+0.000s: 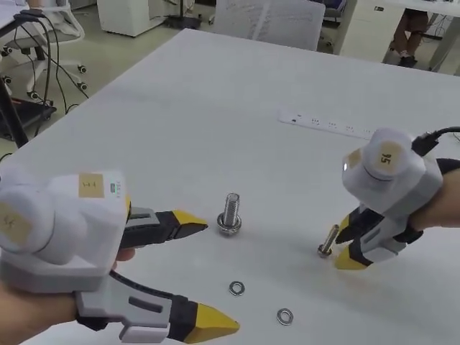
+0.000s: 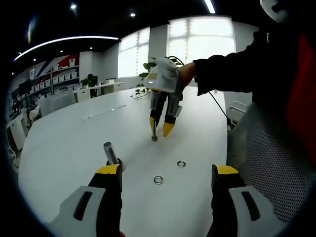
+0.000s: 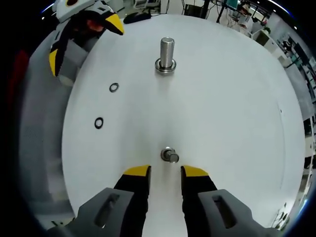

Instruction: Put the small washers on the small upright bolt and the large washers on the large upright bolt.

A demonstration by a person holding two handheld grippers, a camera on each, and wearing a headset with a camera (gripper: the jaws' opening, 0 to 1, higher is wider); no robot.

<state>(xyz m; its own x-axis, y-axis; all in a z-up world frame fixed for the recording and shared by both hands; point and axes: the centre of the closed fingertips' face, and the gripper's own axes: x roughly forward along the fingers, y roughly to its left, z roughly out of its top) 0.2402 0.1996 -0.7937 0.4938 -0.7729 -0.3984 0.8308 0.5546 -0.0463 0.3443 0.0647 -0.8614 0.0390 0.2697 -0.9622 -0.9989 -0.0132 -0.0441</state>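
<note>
left tongs (image 1: pixel 221 277) spread, empty | right tongs (image 3: pixel 166 171) parted behind threaded steel small bolt (image 3: pixel 171 155) | two flat ring washers (image 1: pixel 236 288) loose

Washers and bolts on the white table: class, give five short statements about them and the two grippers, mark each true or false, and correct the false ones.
1. Two loose washers lie flat on the table. True.
2. The left gripper is shut on a washer. False: its jaws stand wide apart and hold nothing.
3. The large bolt stands upright. True.
4. The small bolt lies on its side. False: it stands upright, just ahead of the right gripper.
5. The right gripper is nearer the small bolt than the large bolt. True.
</note>
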